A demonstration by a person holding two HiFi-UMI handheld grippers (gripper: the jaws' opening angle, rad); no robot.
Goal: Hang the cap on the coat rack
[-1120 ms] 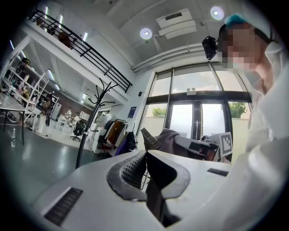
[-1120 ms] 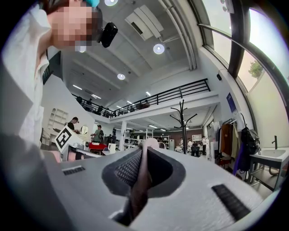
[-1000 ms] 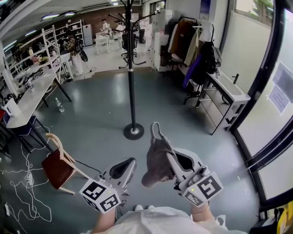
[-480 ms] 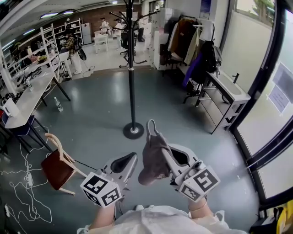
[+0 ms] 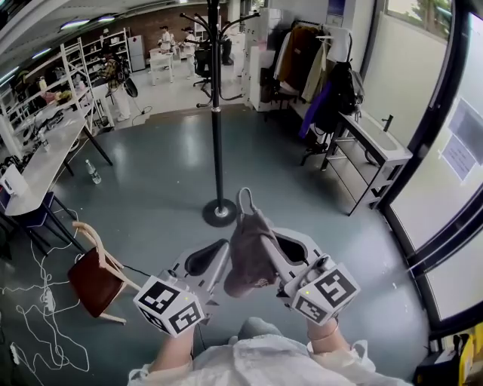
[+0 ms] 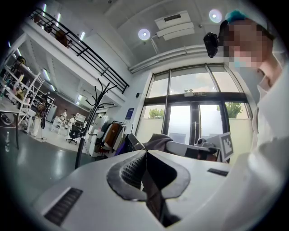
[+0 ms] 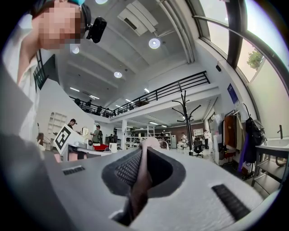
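Your right hand-held gripper (image 5: 266, 240) is pinching the cap (image 5: 247, 256), your left hand-held gripper (image 5: 216, 258) is closed on nothing, and the rack (image 5: 216, 121) gets cut off top centre.

Grey floor (image 5: 166, 173); white table (image 5: 47, 158) left; tall windows (image 5: 445, 113) right; wooden chair (image 5: 94, 275) nearby.

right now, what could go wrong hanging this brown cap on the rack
The right gripper pinches only a thin fold of the brown fabric cap, so it might slip when raised. The black coat rack stands on a small round base; a bump at its high hooks may rock it.
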